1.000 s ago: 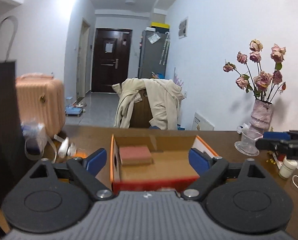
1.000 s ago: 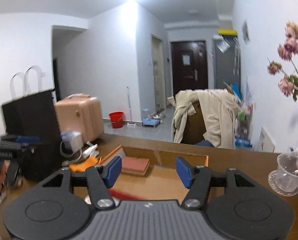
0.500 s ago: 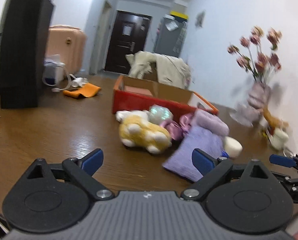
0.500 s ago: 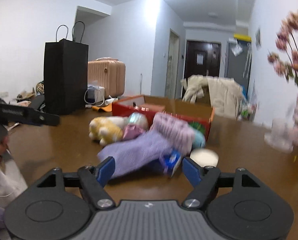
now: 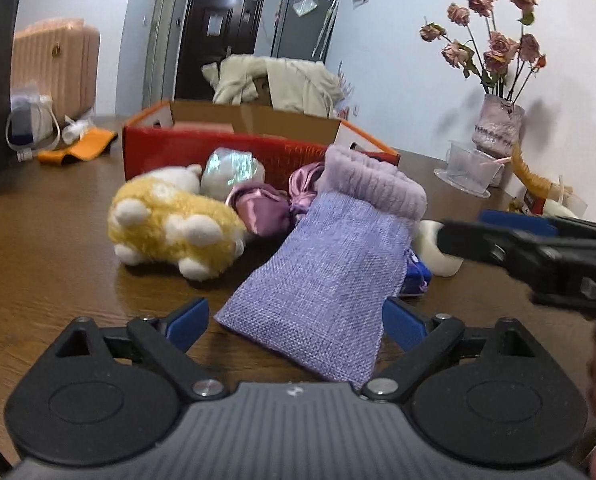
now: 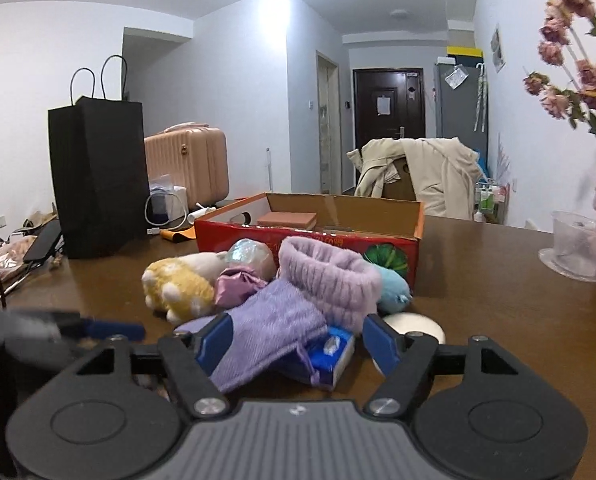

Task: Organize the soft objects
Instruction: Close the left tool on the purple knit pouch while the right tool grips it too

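Likely next: left gripper [image 5: 296, 318], jaws spread astride the lilac pouch [image 5: 321, 276], should pinch its near end; right gripper [image 6: 298, 338], narrowing unloaded, stays clear.

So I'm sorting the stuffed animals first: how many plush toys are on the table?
2: a yellow plush toy left of the pile, and a teal plush toy against the red box. Others may be hidden.

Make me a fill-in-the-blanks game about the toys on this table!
1. The fluffy plush toy with white paws is ____.
2. The open cardboard box behind the pile is ____ on the outside.
3. The flowers stand in a ____.
4. The knitted pouch lying between the left gripper's fingers is ____.

Missing words: yellow; red; vase; purple
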Tool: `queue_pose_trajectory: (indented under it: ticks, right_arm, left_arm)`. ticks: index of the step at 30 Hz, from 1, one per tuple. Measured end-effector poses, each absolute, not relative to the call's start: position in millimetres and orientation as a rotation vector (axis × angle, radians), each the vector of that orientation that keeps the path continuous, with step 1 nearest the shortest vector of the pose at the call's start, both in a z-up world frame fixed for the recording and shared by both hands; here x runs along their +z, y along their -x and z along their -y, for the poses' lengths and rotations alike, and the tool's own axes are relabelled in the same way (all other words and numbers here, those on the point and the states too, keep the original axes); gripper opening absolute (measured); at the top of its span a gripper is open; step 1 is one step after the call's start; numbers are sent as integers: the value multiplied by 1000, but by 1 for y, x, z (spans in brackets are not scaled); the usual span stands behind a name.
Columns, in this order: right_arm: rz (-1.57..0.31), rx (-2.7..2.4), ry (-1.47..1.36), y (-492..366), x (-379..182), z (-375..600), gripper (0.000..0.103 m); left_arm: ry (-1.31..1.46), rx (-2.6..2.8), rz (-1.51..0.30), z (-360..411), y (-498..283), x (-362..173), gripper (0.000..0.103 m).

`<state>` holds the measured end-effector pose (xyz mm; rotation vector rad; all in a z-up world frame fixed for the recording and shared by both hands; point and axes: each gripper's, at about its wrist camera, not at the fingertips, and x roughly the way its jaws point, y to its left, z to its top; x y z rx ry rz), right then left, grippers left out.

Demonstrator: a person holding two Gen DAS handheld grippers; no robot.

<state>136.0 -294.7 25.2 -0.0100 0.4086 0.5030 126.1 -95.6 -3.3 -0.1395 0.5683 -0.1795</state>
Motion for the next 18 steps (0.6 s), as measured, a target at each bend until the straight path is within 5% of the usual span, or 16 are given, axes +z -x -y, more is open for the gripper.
queue_pose_trajectory:
  ticks: [7, 12, 14, 15, 18]
  right_arm:
    - [-511, 518, 26, -193, 8, 257, 57]
    - [-551, 513, 59, -195, -5, 246, 41]
    - [-550, 520, 56, -189, -4, 246, 23]
    - [-545, 522, 52, -186, -3, 246, 23]
    - [-503, 497, 84, -167, 1, 245, 5]
  left_arm:
    - [161, -126, -622, 57, -127, -8, 77]
    - [201, -230, -611, 61, -125, -8, 77]
    - [204, -258, -620, 65, -129, -9, 65]
    - [200, -257, -627, 68, -130, -10, 48]
    - [200, -257, -618, 66, -127, -8, 31]
